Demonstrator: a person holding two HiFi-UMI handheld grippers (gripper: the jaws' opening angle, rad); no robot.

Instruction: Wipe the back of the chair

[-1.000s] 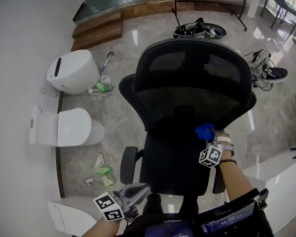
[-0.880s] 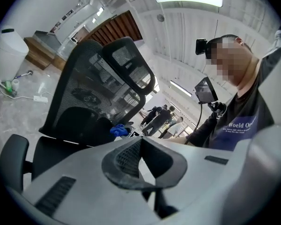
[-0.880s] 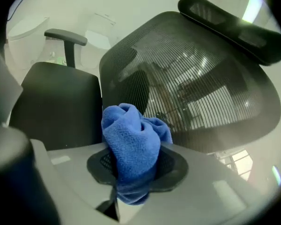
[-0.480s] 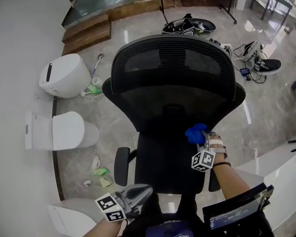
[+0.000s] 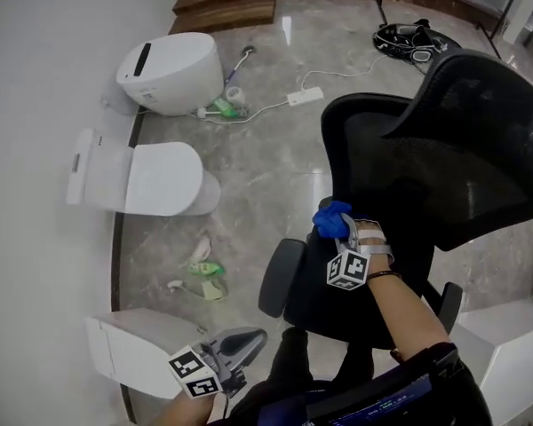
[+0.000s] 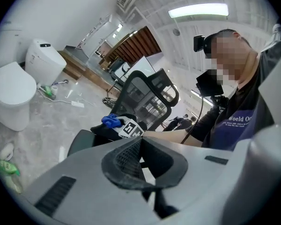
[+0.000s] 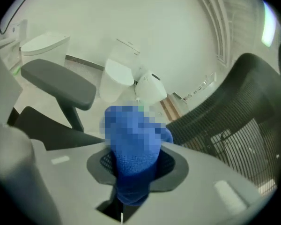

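A black mesh chair stands at the right of the head view, with its tall back rising toward the upper right; the right gripper has its jaws clamped on a bunched blue cloth, held just beside the left edge of the chair back, above the armrest; whether the cloth touches the mesh cannot be told; the left gripper hangs low near the person's body, well apart from the chair, with its jaws closed together on nothing; on the marble floor to the left three white toilets line the wall, one far, one in the middle, one near; small green bottles lie between the chair and the toilets; a white power strip and its cable lie beyond the chair; a white counter closes in the lower right; open floor lies between the chair and the toilets.
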